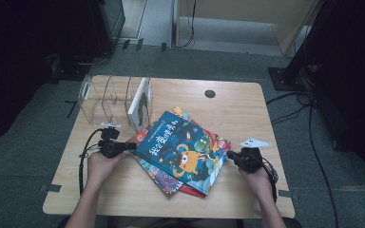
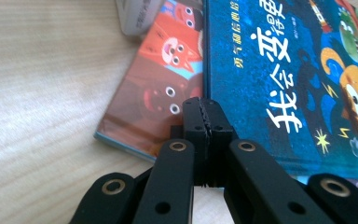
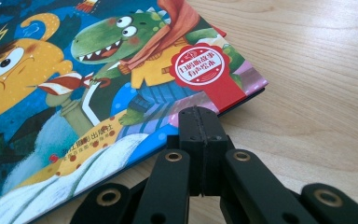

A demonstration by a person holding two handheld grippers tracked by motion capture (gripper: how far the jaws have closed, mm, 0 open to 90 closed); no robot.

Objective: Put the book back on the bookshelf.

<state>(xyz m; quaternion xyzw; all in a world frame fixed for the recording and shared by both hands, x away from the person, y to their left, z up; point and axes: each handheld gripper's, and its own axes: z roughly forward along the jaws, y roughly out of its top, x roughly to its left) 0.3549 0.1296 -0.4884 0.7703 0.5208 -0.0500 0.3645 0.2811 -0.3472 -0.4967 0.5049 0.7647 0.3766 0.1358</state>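
On the pale wooden table, a glossy blue picture book tops a small stack. Left gripper and right gripper flank it, jaws clenched empty. Next, probably open, grasp an edge and lift it toward the clear plastic rack.

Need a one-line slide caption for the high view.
Shut left gripper and right gripper flank the blue picture book topping a stack.
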